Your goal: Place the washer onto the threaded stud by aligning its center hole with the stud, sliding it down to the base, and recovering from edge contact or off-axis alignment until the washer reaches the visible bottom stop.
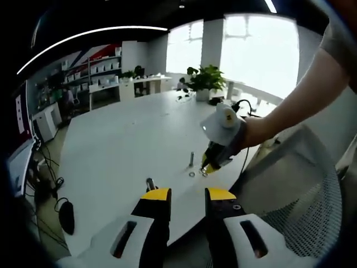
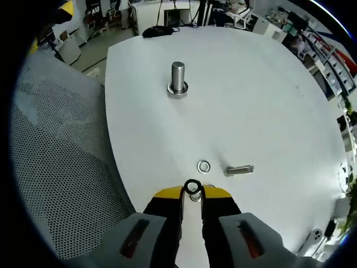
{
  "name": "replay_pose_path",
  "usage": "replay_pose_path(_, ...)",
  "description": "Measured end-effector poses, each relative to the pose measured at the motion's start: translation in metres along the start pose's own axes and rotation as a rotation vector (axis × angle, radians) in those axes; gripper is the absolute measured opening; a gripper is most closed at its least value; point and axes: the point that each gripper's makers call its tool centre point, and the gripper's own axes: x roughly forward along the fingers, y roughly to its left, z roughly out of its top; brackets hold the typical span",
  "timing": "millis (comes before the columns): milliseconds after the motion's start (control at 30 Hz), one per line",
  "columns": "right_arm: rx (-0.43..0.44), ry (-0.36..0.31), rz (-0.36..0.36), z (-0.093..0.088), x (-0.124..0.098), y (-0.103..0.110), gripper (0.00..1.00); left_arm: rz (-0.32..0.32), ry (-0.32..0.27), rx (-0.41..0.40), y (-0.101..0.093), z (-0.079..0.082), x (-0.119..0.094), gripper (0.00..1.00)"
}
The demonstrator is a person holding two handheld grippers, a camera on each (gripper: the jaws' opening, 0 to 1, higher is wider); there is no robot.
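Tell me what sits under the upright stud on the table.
The upright stud rises from a hex nut base resting on the white table. The tabletop beneath that base is covered, so nothing under it can be seen.

A smooth, matt white surface is presented by the table [image 2: 268, 100]. Bright, polished metal is seen on the threaded stud [image 2: 178, 78], the loose washer [image 2: 204, 166] and the lying bolt [image 2: 240, 170]. A perforated grey mesh fabric is shown on the chair back [image 2: 61, 162].

Right gripper [image 1: 207, 167] beside washer [image 1: 192, 174] (tabletop)
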Motion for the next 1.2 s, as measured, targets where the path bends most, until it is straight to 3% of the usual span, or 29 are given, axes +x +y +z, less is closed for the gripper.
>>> replay_pose_path(400, 0.068, -0.03, -0.074, 0.006, -0.024, -0.04, 0.13, -0.002, -0.015, 0.001, 0.0, 0.003, -0.001, 0.22)
replay_pose_path(600, 0.048, -0.041, -0.094, 0.018, -0.026, -0.051, 0.13, 0.0, -0.018, -0.002, 0.001, 0.003, -0.001, 0.22)
replay_pose_path(833, 0.018, -0.027, -0.097, 0.025, -0.02, -0.055, 0.13, 0.001, -0.016, -0.002, 0.001, 0.003, -0.001, 0.22)
replay_pose_path(1200, 0.008, 0.011, -0.084, 0.021, -0.009, -0.056, 0.13, 0.012, -0.015, -0.001, 0.003, 0.002, -0.002, 0.22)
